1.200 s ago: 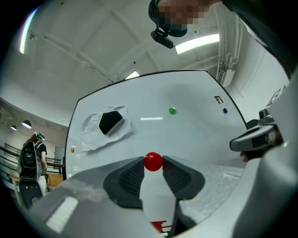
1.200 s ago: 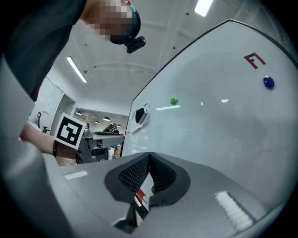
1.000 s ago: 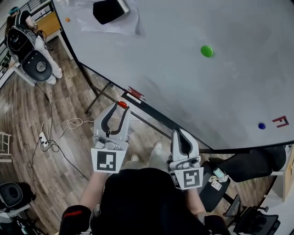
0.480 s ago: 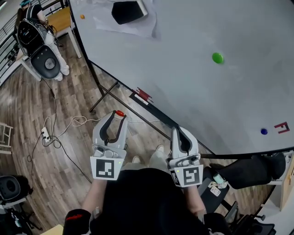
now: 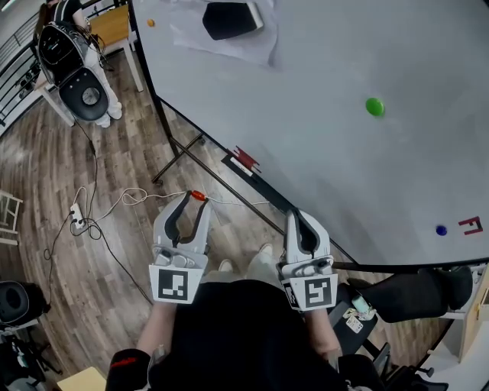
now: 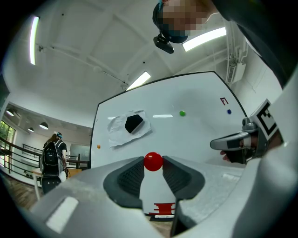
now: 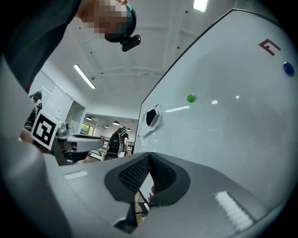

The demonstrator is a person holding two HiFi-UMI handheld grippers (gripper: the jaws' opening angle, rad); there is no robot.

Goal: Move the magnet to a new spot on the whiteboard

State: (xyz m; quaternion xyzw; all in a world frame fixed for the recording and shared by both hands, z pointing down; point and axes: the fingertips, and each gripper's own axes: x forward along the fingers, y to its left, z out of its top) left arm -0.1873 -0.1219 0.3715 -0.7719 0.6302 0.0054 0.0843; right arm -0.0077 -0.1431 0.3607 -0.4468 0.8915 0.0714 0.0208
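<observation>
The magnet [image 6: 153, 161], small and red, sits pinched between the tips of our left gripper [image 5: 195, 200], off the whiteboard [image 5: 321, 168] and just below its lower edge, toward the left corner. To place it well, we should hold the pinch firm, press it flat onto bare board away from the green magnet [image 5: 374, 106] and the blue magnet [image 5: 440, 229], then let go. Our right gripper [image 5: 299, 218] is closed on nothing. We see no container.

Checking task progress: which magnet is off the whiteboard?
The red magnet, clamped in the left gripper; green, blue and orange magnets sit on the whiteboard.
</observation>
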